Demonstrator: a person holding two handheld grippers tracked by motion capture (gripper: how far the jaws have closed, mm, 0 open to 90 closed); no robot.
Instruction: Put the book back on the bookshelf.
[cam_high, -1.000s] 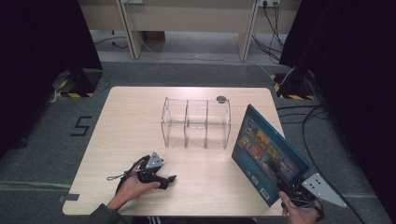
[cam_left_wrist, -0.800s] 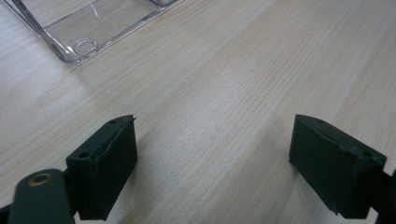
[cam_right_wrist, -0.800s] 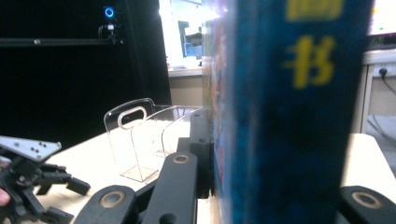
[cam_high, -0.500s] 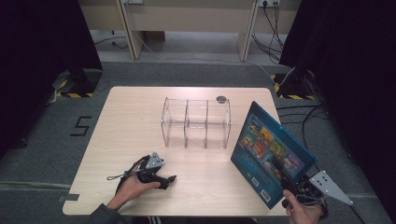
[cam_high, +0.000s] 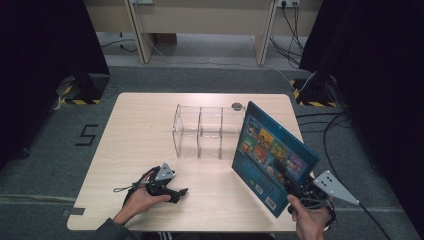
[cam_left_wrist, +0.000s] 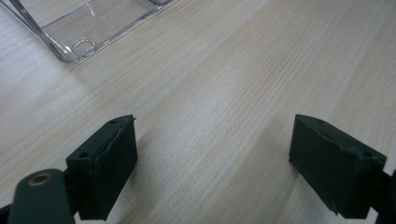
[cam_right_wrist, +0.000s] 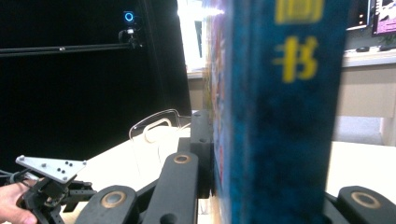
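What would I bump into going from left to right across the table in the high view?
Left gripper resting on the table → clear plastic rack → blue book held up on edge → right gripper clamped on the book.

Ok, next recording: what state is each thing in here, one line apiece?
Blue book: lifted on edge, tilted, clamped near its lower corner.
Right gripper: shut on the book.
Left gripper: open, nothing between its jaws, resting on the table.
Clear organiser: upright on the table, compartments empty.
Small dark disc: lying flat behind the organiser.
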